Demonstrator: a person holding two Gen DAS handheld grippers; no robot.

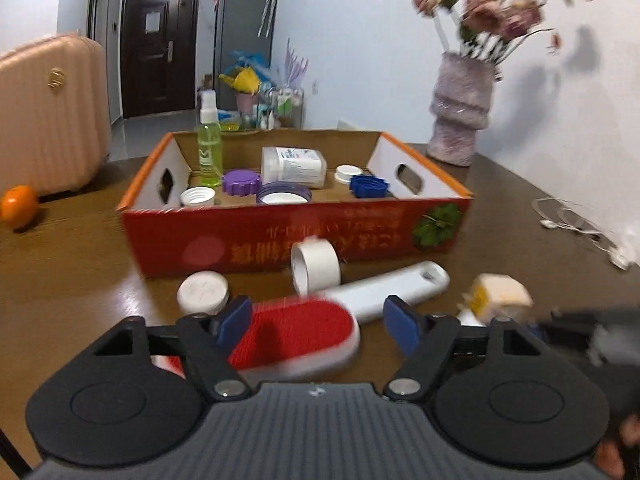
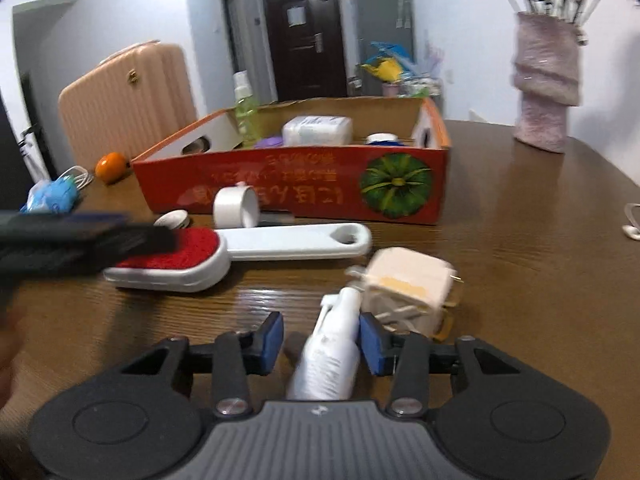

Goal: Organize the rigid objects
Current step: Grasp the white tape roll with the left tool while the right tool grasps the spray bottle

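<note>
Left wrist view first: your left gripper stands wide, its blue pads on either side of the red bristle head of the lint brush, and neither pad is plainly pressing on it. The brush's white handle runs away ahead and to the right of your tongs. Just beyond the left pad sits a round white lid, and straight ahead a roll of white tape lies against the front wall of the red cardboard box. Inside that box you can see a green spray bottle standing upright, a clear jar on its side, a purple lid and a blue lid. Off to the right of your tongs lies a cream plug adapter, blurred. An orange sits far left on the wooden table.

Right wrist view now: your right gripper is narrowed around a small white spray bottle. The right pad touches it; a gap shows at the left pad. The bottle's nozzle points ahead. Just ahead and right is the plug adapter. Ahead and left lies the lint brush, with your left gripper's dark shape over its red head. The box stands beyond.
</note>
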